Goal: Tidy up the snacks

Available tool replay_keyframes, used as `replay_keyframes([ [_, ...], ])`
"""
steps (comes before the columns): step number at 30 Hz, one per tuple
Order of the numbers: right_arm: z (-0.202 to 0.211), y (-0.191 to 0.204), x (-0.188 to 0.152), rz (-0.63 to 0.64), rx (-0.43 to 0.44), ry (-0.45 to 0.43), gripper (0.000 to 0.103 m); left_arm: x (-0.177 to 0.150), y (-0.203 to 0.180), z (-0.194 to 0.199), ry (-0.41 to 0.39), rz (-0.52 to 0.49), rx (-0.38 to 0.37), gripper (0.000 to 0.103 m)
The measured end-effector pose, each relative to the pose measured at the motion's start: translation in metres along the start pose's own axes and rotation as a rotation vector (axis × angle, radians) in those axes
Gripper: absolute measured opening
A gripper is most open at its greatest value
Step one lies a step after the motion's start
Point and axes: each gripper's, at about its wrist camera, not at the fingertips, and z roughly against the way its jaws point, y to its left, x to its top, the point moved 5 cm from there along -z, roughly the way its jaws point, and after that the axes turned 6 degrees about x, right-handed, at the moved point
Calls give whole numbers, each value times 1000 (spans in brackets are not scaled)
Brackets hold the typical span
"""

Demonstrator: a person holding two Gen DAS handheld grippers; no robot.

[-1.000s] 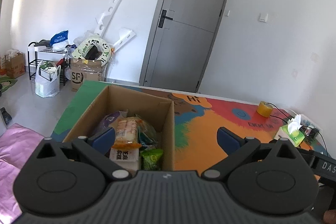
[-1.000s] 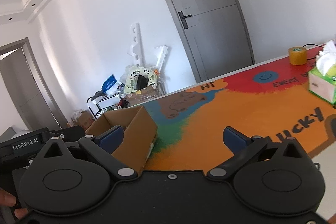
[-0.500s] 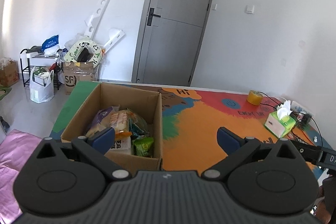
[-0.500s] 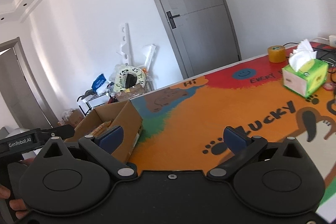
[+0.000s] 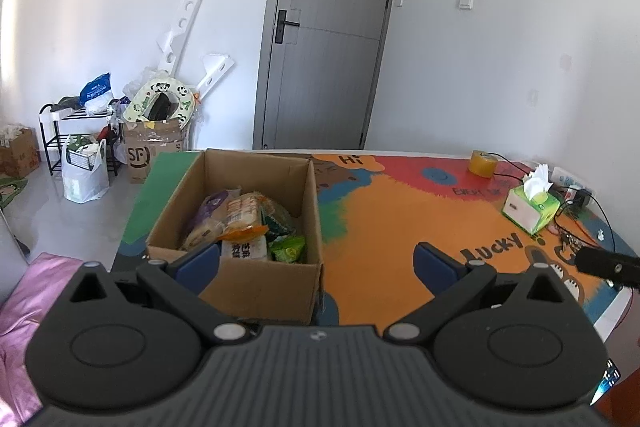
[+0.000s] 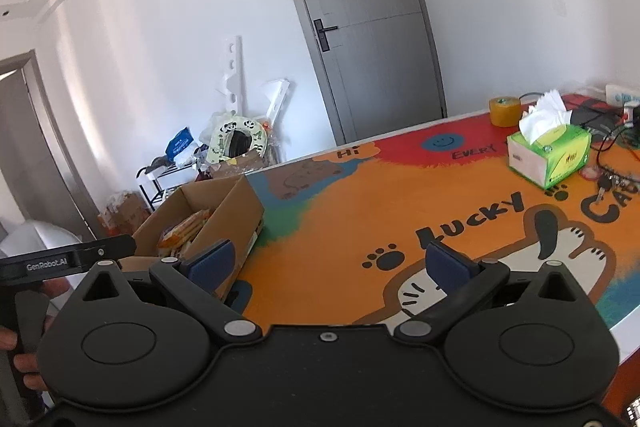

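Both tools hang above the near edge of the bench (image 5: 400, 211) with nothing in them: the left gripper (image 5: 318, 259) has its jaws spread wide, and so does the right gripper (image 6: 328, 261). The snacks (image 5: 244, 223) sit in the cardboard box (image 5: 260, 287) at the left end of the bench, close to its front edge. They are soft, crinkly packets in purple, orange, white and green, piled loosely and overlapping, with a white label showing at the front. The likely trouble, in my judgement, is that a reach into the pile pinches two wrappers at once or crushes what is inside, since the film is slippery and the packets lean on each other. A jaw catching the box wall could also nudge the box toward the edge
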Motion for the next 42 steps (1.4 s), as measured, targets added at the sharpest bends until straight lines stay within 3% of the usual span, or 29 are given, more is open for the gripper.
replay_keyframes([
  [14,-9,14,-9,9,57,68,103,-12,17,9,27,-39,44,103],
  [42,-6,20,-8,19,59,64,103,-11,24,14,13,-31,62,103],
])
